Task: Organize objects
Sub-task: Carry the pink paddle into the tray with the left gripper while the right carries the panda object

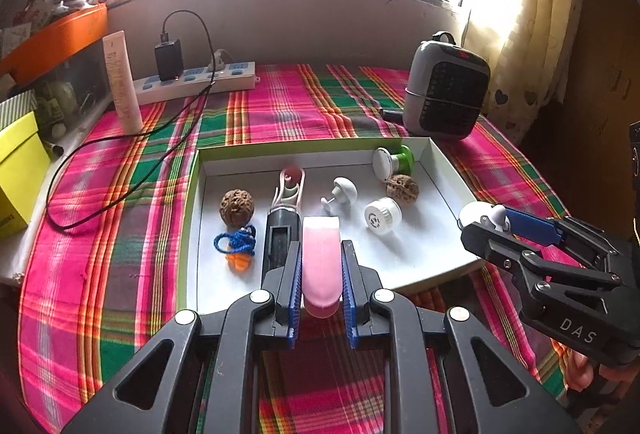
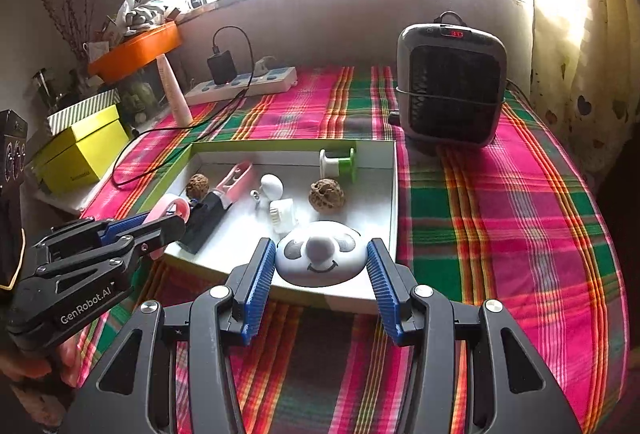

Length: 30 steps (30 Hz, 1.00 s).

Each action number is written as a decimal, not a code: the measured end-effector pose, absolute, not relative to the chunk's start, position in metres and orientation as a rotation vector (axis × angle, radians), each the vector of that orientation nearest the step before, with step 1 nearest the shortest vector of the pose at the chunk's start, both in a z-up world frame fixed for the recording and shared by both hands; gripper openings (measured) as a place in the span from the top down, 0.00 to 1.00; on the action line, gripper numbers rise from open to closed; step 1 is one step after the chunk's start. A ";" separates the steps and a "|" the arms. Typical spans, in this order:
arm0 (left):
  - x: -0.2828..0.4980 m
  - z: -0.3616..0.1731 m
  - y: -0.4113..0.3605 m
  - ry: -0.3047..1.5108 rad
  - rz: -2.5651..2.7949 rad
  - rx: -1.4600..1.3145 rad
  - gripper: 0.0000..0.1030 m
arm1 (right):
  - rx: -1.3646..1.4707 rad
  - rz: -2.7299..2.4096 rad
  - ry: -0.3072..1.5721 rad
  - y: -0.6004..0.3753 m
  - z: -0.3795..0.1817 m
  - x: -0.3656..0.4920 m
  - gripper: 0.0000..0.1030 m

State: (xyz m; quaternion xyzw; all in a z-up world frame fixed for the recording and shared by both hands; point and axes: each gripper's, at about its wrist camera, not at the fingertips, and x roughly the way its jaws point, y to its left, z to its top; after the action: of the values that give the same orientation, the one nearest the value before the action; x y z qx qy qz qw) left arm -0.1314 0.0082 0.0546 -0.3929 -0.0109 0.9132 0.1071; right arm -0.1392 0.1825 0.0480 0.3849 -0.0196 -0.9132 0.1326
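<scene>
My left fingers (image 1: 321, 274) grip a pink holder (image 1: 321, 262) — its long axis runs straight along the fingers and points into the white box (image 1: 448, 178). It sits over the box's near edge, just right of the black-and-pink tool (image 1: 283, 222) that lies lengthwise inside. My right fingers (image 2: 322, 266) clamp a round white koala piece (image 2: 322, 258) at its two sides, over the box's near right corner. Both pieces are at the box already, so neither hand is nearer. I judge the coming move is a short lowering — the pink holder into the bare strip between the tool and the white cap (image 1: 382, 215).
</scene>
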 end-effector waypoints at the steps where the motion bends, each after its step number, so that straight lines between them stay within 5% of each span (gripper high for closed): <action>1: -0.134 0.054 0.008 -0.036 2.687 -1.160 0.84 | 1.121 -2.647 -0.058 0.183 0.047 -0.142 0.53; 30: -0.174 0.033 0.016 -0.036 2.647 -1.214 0.84 | 1.197 -2.601 0.028 0.174 0.027 -0.187 0.53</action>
State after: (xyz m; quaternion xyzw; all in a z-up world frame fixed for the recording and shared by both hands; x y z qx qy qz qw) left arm -0.1736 0.0157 0.0332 -0.4140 -0.0124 0.9030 0.1144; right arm -0.1868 0.1736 0.0267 0.4140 0.0098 -0.8996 0.1386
